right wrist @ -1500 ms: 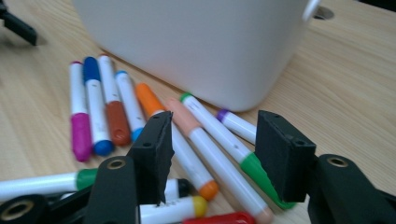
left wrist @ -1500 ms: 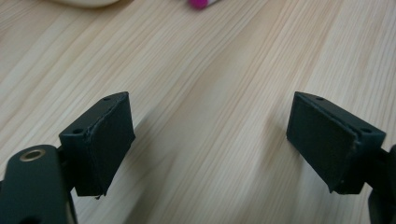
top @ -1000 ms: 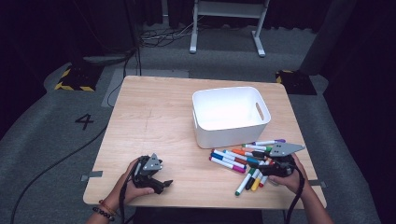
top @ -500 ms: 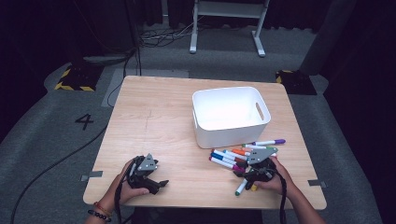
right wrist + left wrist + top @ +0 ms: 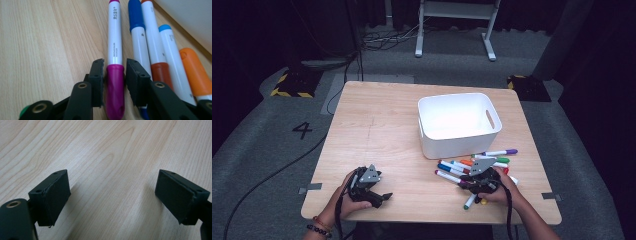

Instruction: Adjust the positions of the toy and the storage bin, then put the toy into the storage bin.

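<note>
My right tool (image 5: 115, 75) clamps the magenta marker (image 5: 115, 50); blue-capped marker (image 5: 137, 27) lies beside it. Left tool (image 5: 112, 192) spread apart.

Right gripper (image 5: 468, 183) sits among the markers (image 5: 472, 165) beside the white bin (image 5: 458, 142).

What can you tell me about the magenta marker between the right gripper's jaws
The magenta marker has a white barrel with small grey print, a magenta cap and a small magenta end plug. It looks like smooth plastic. It lies flat on the wooden table, at the left edge of a row of markers, beside a blue-capped marker. The right gripper has its black jaws closed against the cap on both sides. It appears capped and whole.
</note>
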`<state>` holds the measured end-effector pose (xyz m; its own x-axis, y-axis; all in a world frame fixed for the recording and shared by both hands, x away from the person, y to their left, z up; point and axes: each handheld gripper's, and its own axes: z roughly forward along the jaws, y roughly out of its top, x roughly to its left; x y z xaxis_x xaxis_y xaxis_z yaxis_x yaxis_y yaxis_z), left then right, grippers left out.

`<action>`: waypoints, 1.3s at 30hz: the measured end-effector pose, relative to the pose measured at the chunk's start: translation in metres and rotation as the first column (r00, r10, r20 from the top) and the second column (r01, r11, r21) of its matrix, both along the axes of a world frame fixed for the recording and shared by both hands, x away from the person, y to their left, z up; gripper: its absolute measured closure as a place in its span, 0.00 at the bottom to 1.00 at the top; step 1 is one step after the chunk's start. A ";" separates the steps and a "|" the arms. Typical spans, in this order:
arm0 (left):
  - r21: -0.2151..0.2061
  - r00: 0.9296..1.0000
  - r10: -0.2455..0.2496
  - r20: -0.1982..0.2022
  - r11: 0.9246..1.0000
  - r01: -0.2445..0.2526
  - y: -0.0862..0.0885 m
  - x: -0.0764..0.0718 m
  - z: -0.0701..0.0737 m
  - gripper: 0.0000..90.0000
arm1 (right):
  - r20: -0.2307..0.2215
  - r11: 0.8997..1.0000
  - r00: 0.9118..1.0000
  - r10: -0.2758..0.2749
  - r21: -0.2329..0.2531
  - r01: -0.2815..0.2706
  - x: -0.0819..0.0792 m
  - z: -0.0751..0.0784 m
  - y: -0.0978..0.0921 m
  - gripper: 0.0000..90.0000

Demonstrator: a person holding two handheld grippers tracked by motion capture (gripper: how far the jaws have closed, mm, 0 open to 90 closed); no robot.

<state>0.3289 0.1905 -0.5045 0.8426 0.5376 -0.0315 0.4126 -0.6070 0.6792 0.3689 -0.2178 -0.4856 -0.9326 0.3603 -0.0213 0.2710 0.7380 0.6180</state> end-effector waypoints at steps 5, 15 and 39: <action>0.000 1.000 0.000 0.000 1.000 0.000 0.000 0.000 0.000 0.14 | -0.016 1.000 1.000 0.007 -0.016 -0.007 0.005 0.002 0.003 0.80; 0.000 1.000 0.000 0.000 1.000 0.000 0.000 0.000 0.000 0.14 | -0.005 1.000 1.000 0.002 -0.005 -0.002 0.007 0.001 0.003 0.82; 0.005 1.000 0.016 0.001 1.000 -0.016 0.001 0.003 0.000 0.15 | 0.106 0.974 0.994 0.017 0.223 -0.041 -0.009 0.044 -0.024 0.82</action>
<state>0.3319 0.1910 -0.5044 0.8339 0.5512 -0.0274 0.4214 -0.6038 0.6767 0.3602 -0.2415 -0.4417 -0.9398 0.3396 -0.0389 0.1780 0.5834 0.7924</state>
